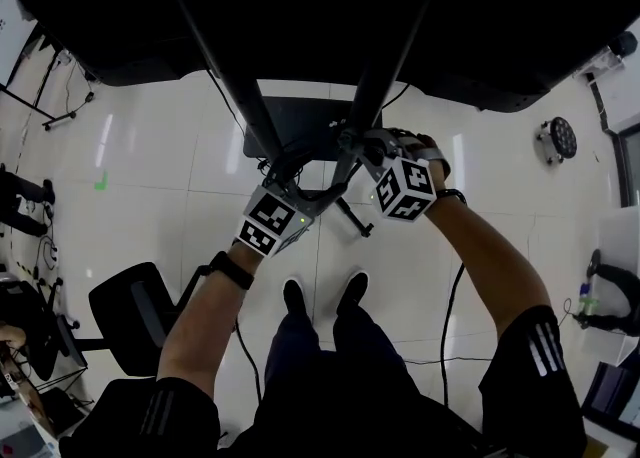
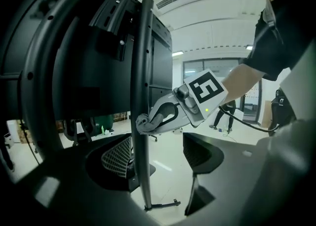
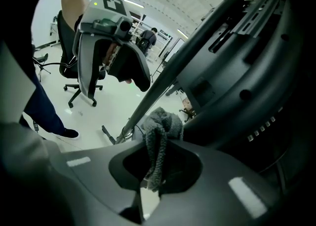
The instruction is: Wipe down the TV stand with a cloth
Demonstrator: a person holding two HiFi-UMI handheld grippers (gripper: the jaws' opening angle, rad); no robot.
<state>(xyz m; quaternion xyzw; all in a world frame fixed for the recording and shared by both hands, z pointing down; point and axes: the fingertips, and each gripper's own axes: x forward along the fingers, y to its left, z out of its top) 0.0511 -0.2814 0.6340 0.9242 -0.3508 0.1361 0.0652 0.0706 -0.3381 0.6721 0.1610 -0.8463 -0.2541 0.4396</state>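
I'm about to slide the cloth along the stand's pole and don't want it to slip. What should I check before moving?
1. Right gripper shut on the grey cloth: ok.
2. Cloth pressed against the pole: ok, the left gripper view shows them touching.
3. Left gripper clear of the cloth, jaws apart: ok.
4. Left gripper steadying the pole: cannot tell; the pole runs between its open jaws, but contact isn't visible.

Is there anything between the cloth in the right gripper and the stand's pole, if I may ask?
Nothing visible does: the right gripper is shut on the cloth, which appears to touch the pole.
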